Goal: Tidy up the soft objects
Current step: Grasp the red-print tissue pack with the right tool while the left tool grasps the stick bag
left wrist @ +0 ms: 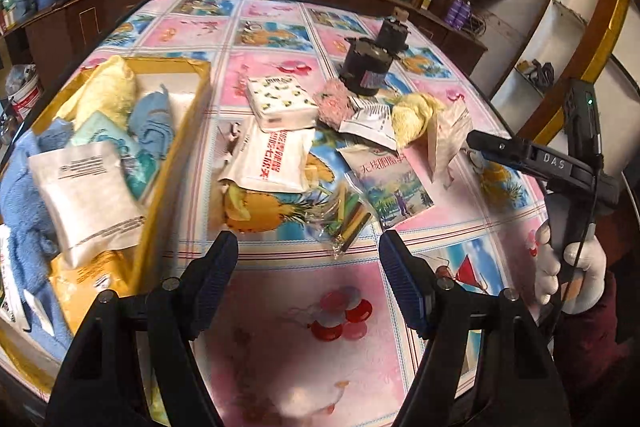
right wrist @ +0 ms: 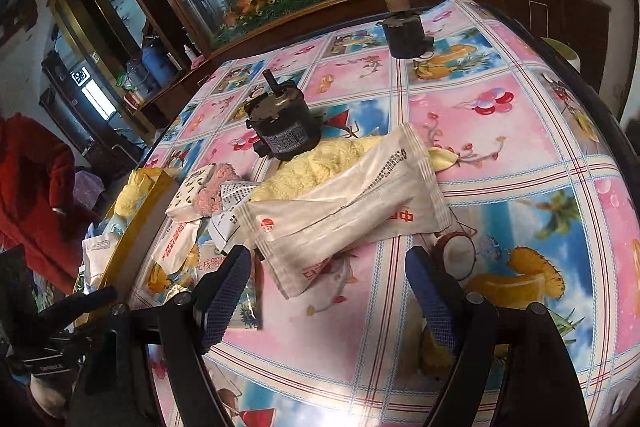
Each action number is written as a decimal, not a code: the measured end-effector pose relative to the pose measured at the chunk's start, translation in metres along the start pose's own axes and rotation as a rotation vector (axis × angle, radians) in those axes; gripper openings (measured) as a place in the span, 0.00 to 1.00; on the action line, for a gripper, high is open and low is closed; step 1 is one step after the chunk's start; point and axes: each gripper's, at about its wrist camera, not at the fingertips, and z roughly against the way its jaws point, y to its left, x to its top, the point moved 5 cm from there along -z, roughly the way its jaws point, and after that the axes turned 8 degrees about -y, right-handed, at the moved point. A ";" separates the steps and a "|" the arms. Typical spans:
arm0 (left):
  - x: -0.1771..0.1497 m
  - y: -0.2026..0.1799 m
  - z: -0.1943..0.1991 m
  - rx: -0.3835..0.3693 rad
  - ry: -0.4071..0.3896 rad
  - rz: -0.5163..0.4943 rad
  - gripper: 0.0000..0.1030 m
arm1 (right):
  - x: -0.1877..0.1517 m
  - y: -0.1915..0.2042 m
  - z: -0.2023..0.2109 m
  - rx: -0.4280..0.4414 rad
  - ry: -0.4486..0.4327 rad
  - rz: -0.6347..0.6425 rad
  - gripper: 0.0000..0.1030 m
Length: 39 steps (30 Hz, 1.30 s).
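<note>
Right now my right gripper (right wrist: 326, 287) is spread wide and empty; the white packet (right wrist: 344, 203) lies just ahead, its long axis slanting up to my right. My left gripper (left wrist: 308, 267), also spread, sits farther off.

pink-and-blue fruit-print tablecloth (left wrist: 280, 291); yellow box (left wrist: 176, 155) left of the tongs; yellow towel (right wrist: 304, 167) beyond them.

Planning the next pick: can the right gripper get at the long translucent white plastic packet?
Probably yes: the right gripper is open, and the long translucent white plastic packet lies atop the pile just ahead, uncovered.
</note>
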 end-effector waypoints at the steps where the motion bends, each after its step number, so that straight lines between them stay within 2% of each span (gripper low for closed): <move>1: 0.001 -0.005 -0.007 0.003 0.008 -0.021 0.70 | 0.000 0.000 -0.001 0.002 0.001 -0.003 0.79; 7: 0.003 -0.027 -0.049 0.012 0.037 -0.180 0.70 | 0.003 -0.008 -0.002 0.006 -0.003 -0.022 0.79; 14: 0.005 -0.040 -0.069 -0.056 0.045 -0.263 0.69 | 0.010 -0.011 -0.012 0.023 0.025 -0.068 0.80; 15: 0.004 -0.042 -0.067 -0.074 0.040 -0.259 0.56 | 0.011 -0.009 -0.015 0.028 0.033 -0.072 0.80; 16: 0.005 -0.043 -0.065 -0.100 0.040 -0.253 0.35 | 0.011 -0.007 -0.019 0.032 0.037 -0.076 0.80; 17: 0.005 -0.043 -0.064 -0.117 0.045 -0.245 0.27 | 0.012 -0.004 -0.022 0.035 0.041 -0.083 0.80; 20: 0.006 -0.039 -0.059 -0.131 0.038 -0.215 0.22 | 0.013 0.000 -0.035 0.037 0.063 -0.111 0.79; 24: 0.004 -0.033 -0.058 -0.138 0.041 -0.190 0.22 | 0.012 -0.002 -0.048 0.029 0.082 -0.173 0.80; 26: 0.005 -0.030 -0.060 -0.143 0.038 -0.177 0.30 | 0.013 -0.006 -0.052 0.039 0.079 -0.217 0.80; 28: 0.006 -0.030 -0.061 -0.120 0.026 -0.176 0.61 | 0.014 -0.011 -0.053 0.048 0.070 -0.247 0.77; 29: 0.006 -0.032 -0.062 -0.110 0.023 -0.184 0.66 | 0.014 -0.012 -0.053 0.045 0.063 -0.254 0.75; 30: 0.004 -0.034 -0.063 -0.105 0.018 -0.199 0.68 | 0.016 -0.013 -0.053 0.044 0.059 -0.257 0.69; 31: 0.003 -0.039 -0.063 -0.099 0.019 -0.225 0.68 | 0.017 -0.013 -0.053 0.052 0.056 -0.260 0.59; 32: 0.002 -0.042 -0.063 -0.100 0.024 -0.235 0.68 | 0.018 -0.012 -0.054 0.073 0.053 -0.259 0.53; 33: 0.002 -0.045 -0.062 -0.110 0.024 -0.237 0.52 | 0.019 -0.010 -0.054 0.088 0.050 -0.255 0.46; 34: 0.001 -0.048 -0.061 -0.124 0.026 -0.237 0.29 | 0.020 -0.008 -0.054 0.088 0.048 -0.245 0.42; 37: -0.001 -0.052 -0.057 -0.149 0.035 -0.216 0.14 | 0.021 -0.003 -0.052 0.109 0.040 -0.235 0.38; 39: 0.000 -0.050 -0.051 -0.167 0.025 -0.186 0.11 | 0.021 -0.001 -0.045 0.119 0.024 -0.233 0.35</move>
